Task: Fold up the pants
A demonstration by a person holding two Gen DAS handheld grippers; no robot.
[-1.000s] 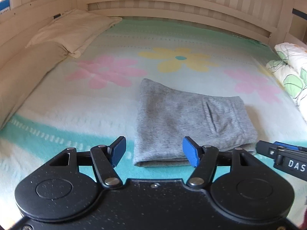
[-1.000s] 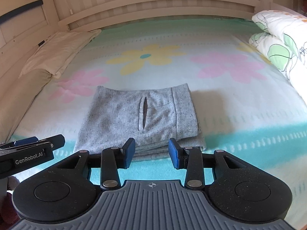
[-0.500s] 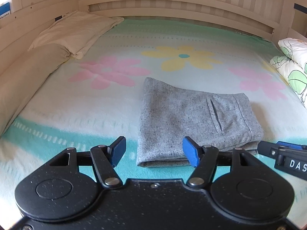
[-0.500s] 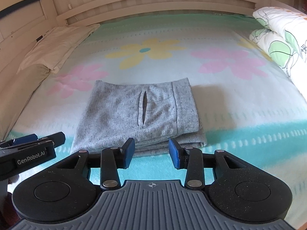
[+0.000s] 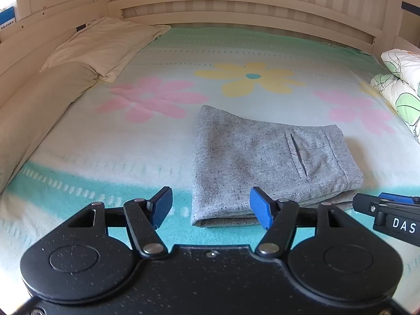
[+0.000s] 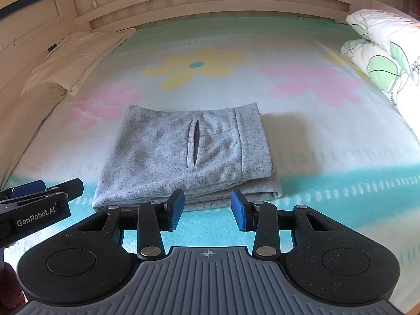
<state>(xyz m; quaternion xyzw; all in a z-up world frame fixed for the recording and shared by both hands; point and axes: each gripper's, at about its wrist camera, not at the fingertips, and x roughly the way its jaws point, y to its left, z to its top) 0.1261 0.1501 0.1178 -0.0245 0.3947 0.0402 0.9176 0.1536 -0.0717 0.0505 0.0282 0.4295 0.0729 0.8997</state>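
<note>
Grey speckled pants (image 5: 265, 162) lie folded into a thick rectangle on the flowered bed cover, a pocket slit facing up. In the right wrist view the same pants (image 6: 181, 155) sit just beyond the blue pads. My left gripper (image 5: 211, 208) hovers in front of the stack's near left corner, open, nothing between its pads. My right gripper (image 6: 207, 208) hangs before the near edge, jaws partly apart and empty. Each gripper's tip shows at the edge of the other's view: the right gripper (image 5: 388, 210) and the left gripper (image 6: 39, 199).
The bed cover (image 5: 147, 141) is pale with a teal band along the near side. Cream pillows (image 5: 102, 42) line the left side; a leaf-print duvet roll (image 6: 386, 52) lies at the right. A slatted wooden headboard (image 5: 236, 2) closes the far end.
Both views have shifted slightly, so the pants sit a little further up and right in the left wrist view. The pants themselves lie unchanged and both grippers stay empty.
</note>
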